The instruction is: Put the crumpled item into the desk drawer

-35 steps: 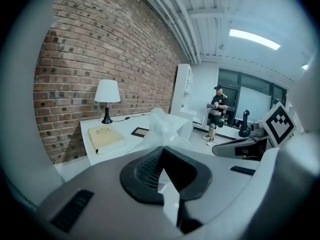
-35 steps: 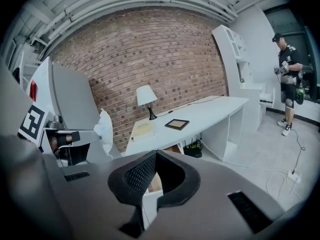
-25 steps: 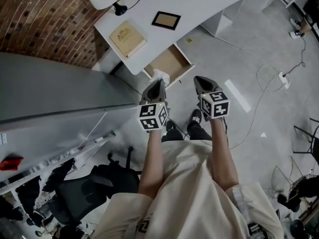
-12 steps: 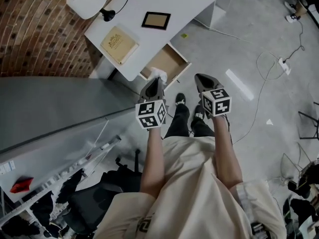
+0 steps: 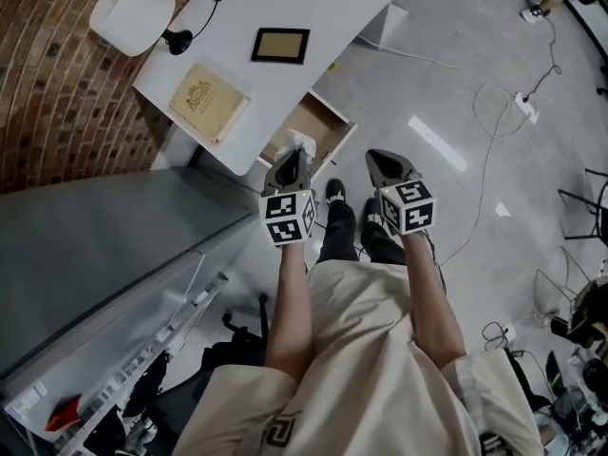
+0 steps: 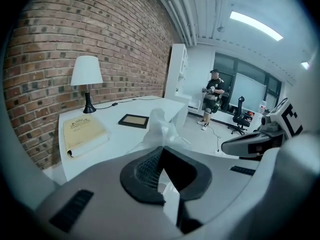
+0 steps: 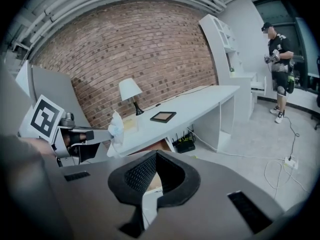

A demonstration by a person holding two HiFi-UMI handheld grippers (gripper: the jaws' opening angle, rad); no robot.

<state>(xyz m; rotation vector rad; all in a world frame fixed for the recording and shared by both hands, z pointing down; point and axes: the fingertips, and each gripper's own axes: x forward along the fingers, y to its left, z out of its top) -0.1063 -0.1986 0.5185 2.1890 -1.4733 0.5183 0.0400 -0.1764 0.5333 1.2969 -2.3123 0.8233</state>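
Crumpled item (image 6: 159, 127) in left claw (image 6: 162, 147)

A white desk (image 5: 323, 8) is standing along the brick wall (image 5: 57, 112). A white lamp (image 5: 133, 17) is standing at one end, and its black cord (image 5: 202, 11) is running over the top. A cream book (image 5: 209, 101) is lying near the lamp, and a dark picture frame (image 5: 280, 45) is lying apart from it. The desk's drawer (image 5: 318, 122) is standing open.

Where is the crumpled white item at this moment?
The crumpled item is pinched by the left gripper, left of centre in the head view, seen against the near edge of the open drawer.
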